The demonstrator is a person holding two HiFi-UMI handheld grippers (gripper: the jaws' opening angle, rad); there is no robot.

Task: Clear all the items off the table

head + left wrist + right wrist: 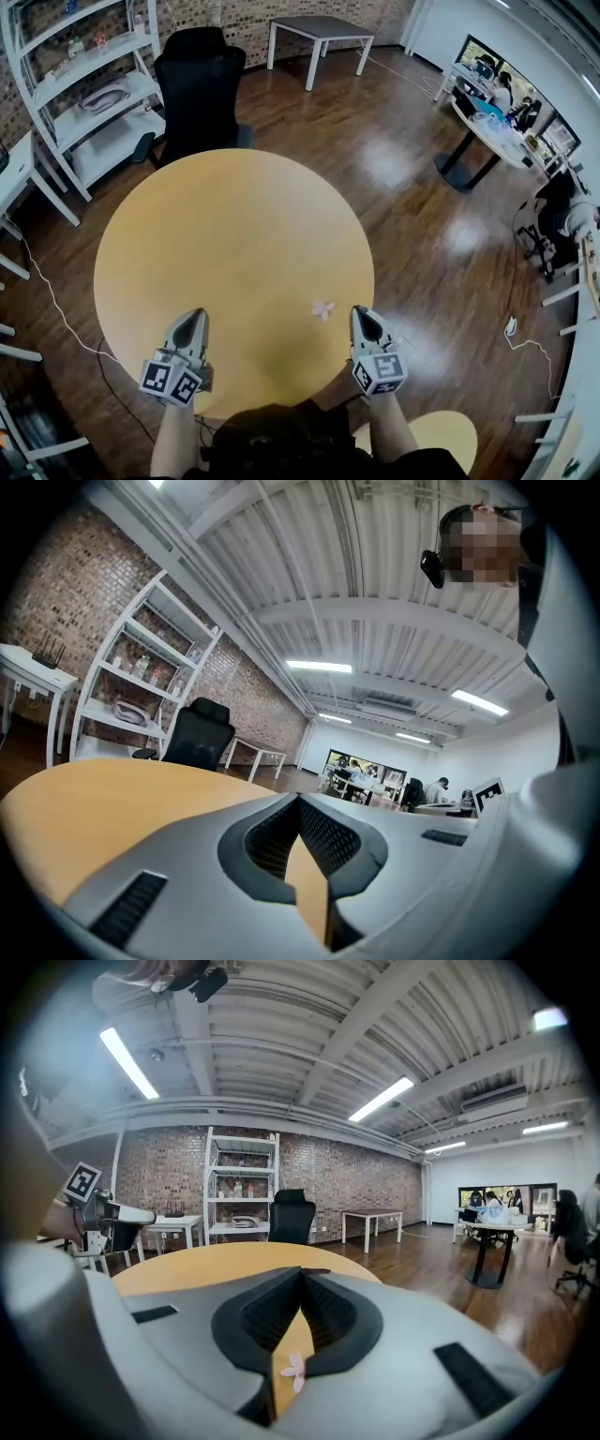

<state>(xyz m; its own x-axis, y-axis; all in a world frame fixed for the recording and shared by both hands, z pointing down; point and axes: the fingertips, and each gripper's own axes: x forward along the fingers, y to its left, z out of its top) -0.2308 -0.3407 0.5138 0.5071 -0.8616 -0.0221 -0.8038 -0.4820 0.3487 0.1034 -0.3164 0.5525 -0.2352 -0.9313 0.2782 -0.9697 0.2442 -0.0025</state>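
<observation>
Your two grippers, left gripper [193, 316] and right gripper [362, 313], both have jaws closed, holding nothing. One small pink flower [323, 309] lies on the one round table [225, 234], just beside your right gripper's tip.

No word, number or brand can be read anywhere. The marker cubes on the left tool [193, 319] and the right tool [362, 314] carry only black-and-white square patterns, no letters. Any print on the shelf [103, 66] is too small to read.

Head overhead; tool views level across table [234, 244].
</observation>
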